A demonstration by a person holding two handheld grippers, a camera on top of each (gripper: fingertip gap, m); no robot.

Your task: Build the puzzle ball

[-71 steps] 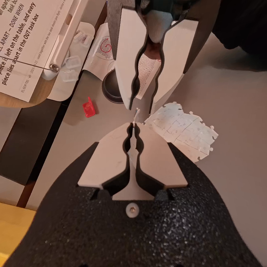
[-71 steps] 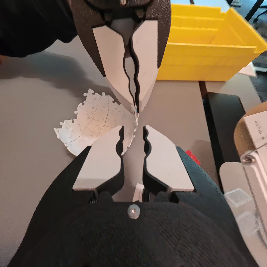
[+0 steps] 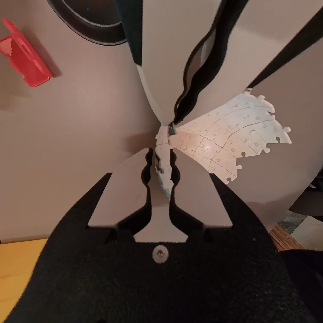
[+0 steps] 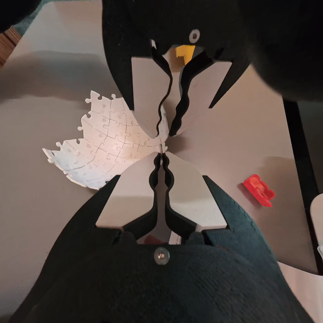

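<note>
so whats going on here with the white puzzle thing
A person is building a puzzle ball with two hand-held tongs. The left tongs pinch the rim of the curved, partly built shell, holding it over the grey table. The right tongs are shut on a small piece, pressing it against the shell's edge right by the left grip. A red plastic part lies unused nearby.

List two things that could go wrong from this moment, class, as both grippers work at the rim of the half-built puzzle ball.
1. The left gripper pinches only the thin rim of the puzzle shell; the hold may slip or bend the pieces apart.
2. The right gripper holds a small piece right at that rim. If misaligned, pushing could pop neighbouring joints loose or drop the piece onto the table.
</note>
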